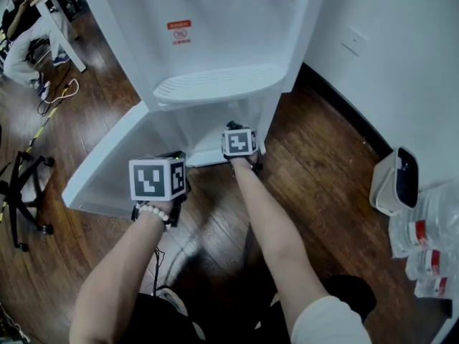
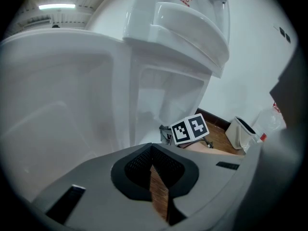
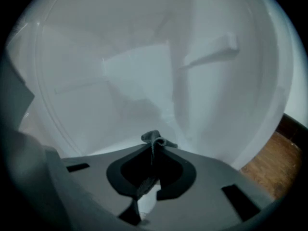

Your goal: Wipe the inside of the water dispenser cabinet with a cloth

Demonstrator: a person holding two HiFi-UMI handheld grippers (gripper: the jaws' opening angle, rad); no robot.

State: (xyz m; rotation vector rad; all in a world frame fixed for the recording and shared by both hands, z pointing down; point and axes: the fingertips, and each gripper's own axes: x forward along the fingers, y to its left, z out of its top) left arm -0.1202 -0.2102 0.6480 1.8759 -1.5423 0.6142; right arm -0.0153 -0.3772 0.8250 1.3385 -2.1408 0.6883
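The white water dispenser (image 1: pixel 215 41) stands ahead with its lower cabinet door (image 1: pixel 107 163) swung open to the left. My right gripper (image 1: pixel 237 129) reaches into the cabinet opening (image 1: pixel 208 124), shut on a small grey cloth (image 3: pixel 154 138) that sticks out from between the jaws. In the right gripper view the cloth is close to the white inner wall (image 3: pixel 134 81) of the cabinet. My left gripper (image 1: pixel 171 158) hovers in front of the open door (image 2: pixel 62 90), its jaws (image 2: pixel 151 150) shut with nothing between them. The right gripper's marker cube (image 2: pixel 189 128) shows at the cabinet mouth.
A white bin (image 1: pixel 393 181) and wrapped plastic bottles (image 1: pixel 430 235) stand on the wooden floor at the right by the wall. An office chair base (image 1: pixel 21 192) and cables (image 1: pixel 57 95) lie at the left. A seated person (image 1: pixel 21 41) is at the far top left.
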